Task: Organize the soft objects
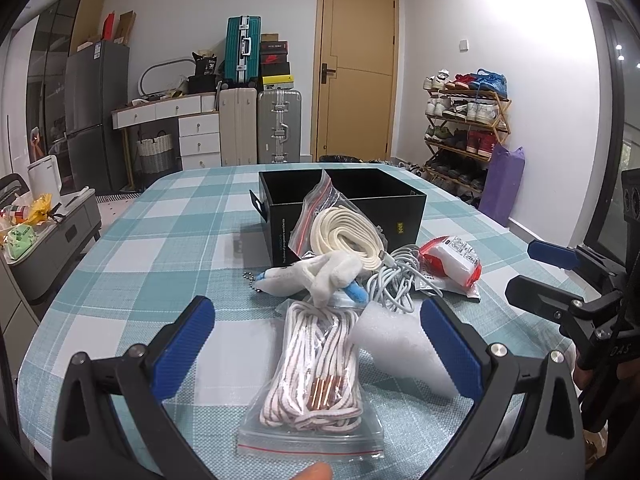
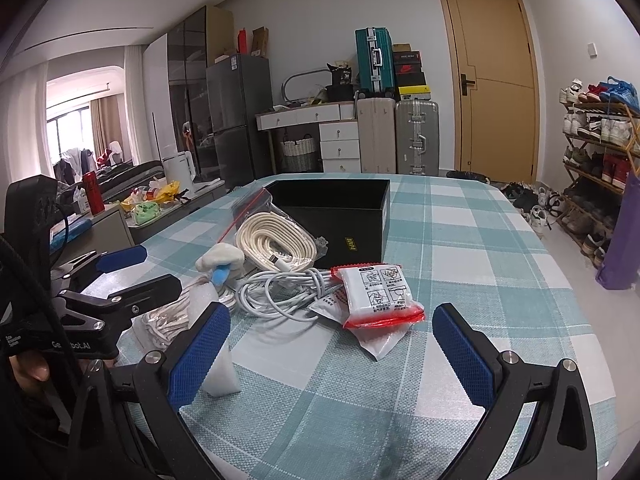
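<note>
A pile of soft items lies on the checked tablecloth in front of an open black box [image 1: 344, 204] [image 2: 340, 208]. Nearest my left gripper [image 1: 318, 318] is a clear bag of red-striped white laces [image 1: 316, 368], between its open fingers. Beyond are a white plush toy [image 1: 316, 274] [image 2: 220, 258], a bagged cream flat cord [image 1: 344, 236] [image 2: 276, 240], a white cable bundle [image 1: 394, 282] [image 2: 280, 290], a red-edged white packet [image 1: 452, 262] [image 2: 378, 294] and white foam [image 1: 396, 344] [image 2: 218, 372]. My right gripper [image 2: 332, 338] stands open just short of the red packet.
The table [image 2: 460, 240] has free cloth to the right and left of the pile. Behind are suitcases [image 1: 260, 128], a drawer unit [image 1: 198, 136], a wooden door [image 1: 356, 72] and a shoe rack [image 1: 468, 128]. A side cabinet with clutter [image 1: 44, 220] stands left.
</note>
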{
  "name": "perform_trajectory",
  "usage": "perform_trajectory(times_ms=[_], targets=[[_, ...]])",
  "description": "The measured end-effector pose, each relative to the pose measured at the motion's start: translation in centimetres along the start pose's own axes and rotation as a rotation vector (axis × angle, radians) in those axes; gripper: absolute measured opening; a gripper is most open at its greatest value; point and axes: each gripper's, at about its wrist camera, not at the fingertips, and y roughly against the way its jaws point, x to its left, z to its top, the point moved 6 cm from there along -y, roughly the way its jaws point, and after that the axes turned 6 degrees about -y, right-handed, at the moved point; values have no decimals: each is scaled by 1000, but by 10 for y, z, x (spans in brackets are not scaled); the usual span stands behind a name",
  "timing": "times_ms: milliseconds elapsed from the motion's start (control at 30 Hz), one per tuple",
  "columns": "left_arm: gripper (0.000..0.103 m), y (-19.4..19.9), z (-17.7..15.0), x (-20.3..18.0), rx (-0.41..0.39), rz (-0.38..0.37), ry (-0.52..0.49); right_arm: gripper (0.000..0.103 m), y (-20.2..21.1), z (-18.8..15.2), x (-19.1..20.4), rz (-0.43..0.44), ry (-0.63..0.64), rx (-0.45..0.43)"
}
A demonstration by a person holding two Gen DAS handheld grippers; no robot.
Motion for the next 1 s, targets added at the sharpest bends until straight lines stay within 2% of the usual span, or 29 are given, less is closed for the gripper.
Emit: perform_trajectory(times_ms=[1000], targets=[[103,-1,0,7,1,7,10,103,-3,0,5,-8,7,2]])
